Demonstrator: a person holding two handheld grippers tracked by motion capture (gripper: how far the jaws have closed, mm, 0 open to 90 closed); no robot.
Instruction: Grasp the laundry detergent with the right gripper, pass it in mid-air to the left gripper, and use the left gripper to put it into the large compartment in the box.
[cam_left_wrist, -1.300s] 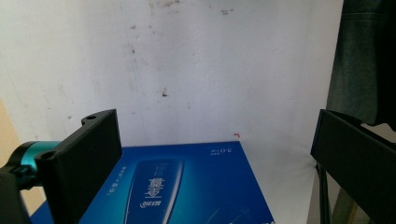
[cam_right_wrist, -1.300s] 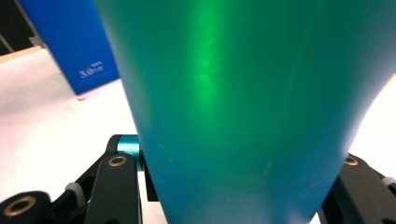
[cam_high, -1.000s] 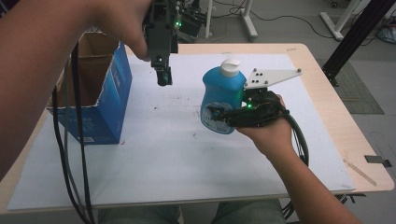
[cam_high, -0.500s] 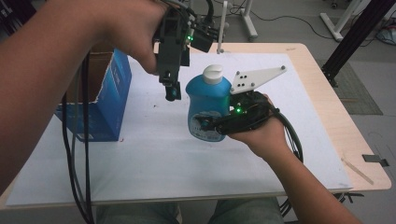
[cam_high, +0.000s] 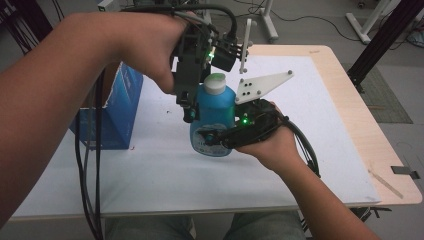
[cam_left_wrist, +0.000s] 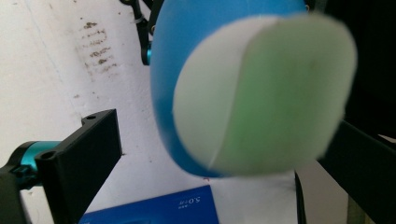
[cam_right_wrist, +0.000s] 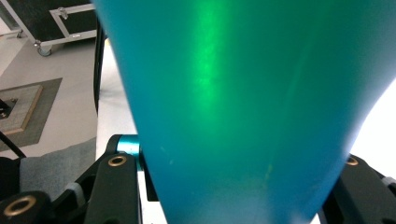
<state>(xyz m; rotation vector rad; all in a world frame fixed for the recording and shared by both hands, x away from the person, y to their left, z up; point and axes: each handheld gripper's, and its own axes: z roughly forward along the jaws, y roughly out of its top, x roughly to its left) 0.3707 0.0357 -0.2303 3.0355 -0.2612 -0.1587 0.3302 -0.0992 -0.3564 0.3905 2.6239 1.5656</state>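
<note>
The right gripper (cam_high: 212, 140) is clamped on the lower body of a blue bottle (cam_high: 216, 117), one jaw on each side of it, and holds it upright, lifted clear of the white surface (cam_high: 150, 170). In the right gripper view the bottle (cam_right_wrist: 243, 107) stands between the two black jaws and hides nearly everything ahead of them; off to the left of the jaws there is only floor and a strip of the surface.

The left gripper (cam_high: 189, 107) hangs point-down just beside the bottle, on the side away from the right hand (cam_high: 272, 145), with its jaws level with the bottle's shoulder. Its jaws are apart. In the left gripper view the bottle's white cap (cam_left_wrist: 261, 93) sits between them, very close and blurred, and neither jaw touches it: a gap of white surface shows between the left jaw and the bottle, and the right jaw lies past the cap's edge. The cap and the blue shoulder below it block most of what is ahead of this gripper.

Beyond the left gripper, on its outer side, an open blue cardboard box (cam_high: 120, 112) stands on the surface, well apart from the bottle; a corner of it (cam_left_wrist: 154, 212) shows between the jaws at the bottom of the left gripper view. Black cables (cam_high: 92, 165) hang from the left gripper and drop across the near edge of the surface in front of the box. The surface under the bottle carries a few dark smudges (cam_left_wrist: 100, 49).
</note>
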